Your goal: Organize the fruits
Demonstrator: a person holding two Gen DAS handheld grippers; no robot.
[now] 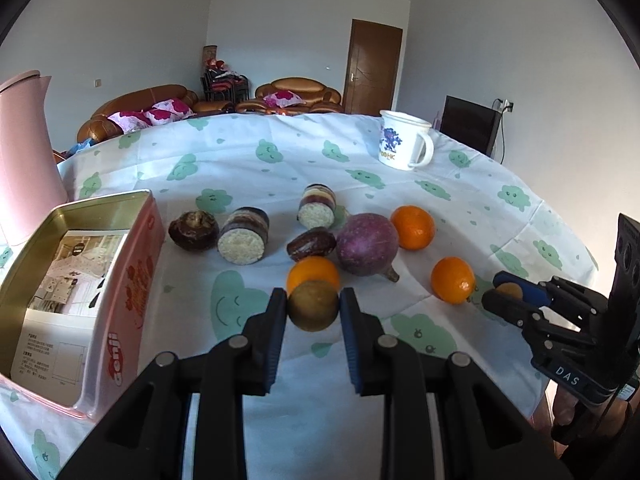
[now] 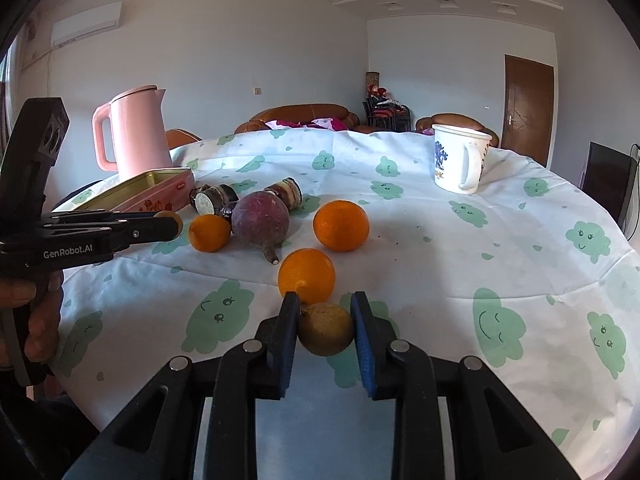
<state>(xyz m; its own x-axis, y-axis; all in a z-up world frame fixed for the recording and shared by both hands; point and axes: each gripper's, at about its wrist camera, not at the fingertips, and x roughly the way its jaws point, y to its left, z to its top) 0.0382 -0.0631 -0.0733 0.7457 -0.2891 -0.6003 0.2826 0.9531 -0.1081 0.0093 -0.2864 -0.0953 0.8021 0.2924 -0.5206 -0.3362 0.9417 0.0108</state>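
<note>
the open pink tin (image 1: 116, 264) lies to the left of the left gripper (image 1: 313, 307), whose pads are clamped on a small brown round fruit (image 1: 313, 305). just beyond that fruit sits an orange (image 1: 313, 272), and past it a purple radish (image 1: 367, 243). further right, the right gripper (image 2: 326, 322) is clamped on a second brown fruit (image 2: 326, 329), with another orange (image 2: 306, 275) just beyond its tips on the cloud-print cloth (image 2: 440, 264).
</note>
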